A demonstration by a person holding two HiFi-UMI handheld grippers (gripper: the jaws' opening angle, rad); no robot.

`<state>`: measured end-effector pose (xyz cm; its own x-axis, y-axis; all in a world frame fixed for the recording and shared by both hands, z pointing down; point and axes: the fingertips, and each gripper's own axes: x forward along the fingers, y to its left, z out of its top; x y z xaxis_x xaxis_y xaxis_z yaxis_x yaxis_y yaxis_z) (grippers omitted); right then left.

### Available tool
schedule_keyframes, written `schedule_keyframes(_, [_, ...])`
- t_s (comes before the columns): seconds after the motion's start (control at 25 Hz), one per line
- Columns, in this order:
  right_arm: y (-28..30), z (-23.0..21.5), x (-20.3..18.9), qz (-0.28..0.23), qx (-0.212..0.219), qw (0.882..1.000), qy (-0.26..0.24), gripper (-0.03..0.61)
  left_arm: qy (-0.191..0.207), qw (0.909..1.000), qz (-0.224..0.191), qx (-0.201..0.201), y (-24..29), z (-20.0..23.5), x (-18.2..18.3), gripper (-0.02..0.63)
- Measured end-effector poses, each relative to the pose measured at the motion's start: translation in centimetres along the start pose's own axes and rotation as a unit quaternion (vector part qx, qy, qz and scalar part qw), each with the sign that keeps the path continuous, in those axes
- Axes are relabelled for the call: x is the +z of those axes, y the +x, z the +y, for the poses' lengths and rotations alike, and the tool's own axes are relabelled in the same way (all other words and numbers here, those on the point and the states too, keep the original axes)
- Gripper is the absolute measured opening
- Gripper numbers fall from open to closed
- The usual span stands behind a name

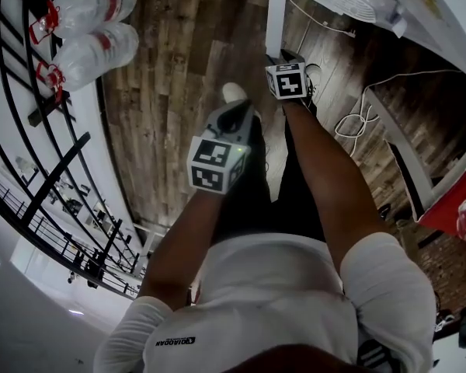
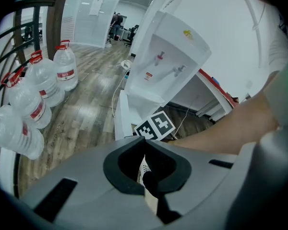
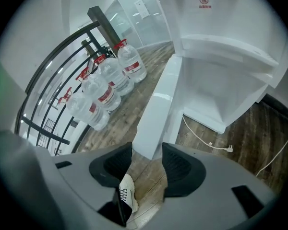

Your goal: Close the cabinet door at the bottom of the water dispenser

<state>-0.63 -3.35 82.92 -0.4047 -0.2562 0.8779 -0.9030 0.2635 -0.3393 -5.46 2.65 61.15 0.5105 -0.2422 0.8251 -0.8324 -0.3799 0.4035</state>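
Approach step: the right gripper (image 3: 147,150), jaws apart, hovers near the open door (image 3: 153,111) at the dispenser (image 3: 216,71) foot (left gripper (image 2: 145,143) pinched together, empty); next, likely a push to swing it closed.

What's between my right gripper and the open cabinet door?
Only bare wooden floor, seen in the right gripper view: the right gripper, jaws apart, faces the cabinet door edge-on. A white shoe sits below.

The cabinet door (image 3: 156,109) is smooth white plastic (slightly glossy), the wooden floor (image 1: 179,68) matt, rough-grained.
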Motion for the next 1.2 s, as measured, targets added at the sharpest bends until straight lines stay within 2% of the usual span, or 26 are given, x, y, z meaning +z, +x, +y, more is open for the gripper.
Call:
schedule_keyframes(0.28, [-1.6,-2.5,-1.2,-0.007,-0.026,0.999,0.033,0.173,0.012,0.9998,0.006,-0.013,0.3,-0.5,0.6,-0.003])
schedule_keyframes(0.52, [-3.5,-6.7,-2.6,-0.017,-0.060,0.994,0.086,0.173,0.034,0.9990,0.012,-0.026,0.7,-1.6,1.3,-0.003])
schedule_keyframes(0.96, [-5.4,-13.5,-2.1,-0.016,-0.109,0.991,0.081,0.175,0.048,0.9981,0.019,-0.033,2.5,-3.1,2.6,-0.003])
schedule_keyframes(1.2, [-6.6,-17.1,-1.4,-0.041,-0.133,0.984,0.110,0.173,0.057,0.9972,0.024,-0.042,3.2,-4.0,3.3,-0.003])
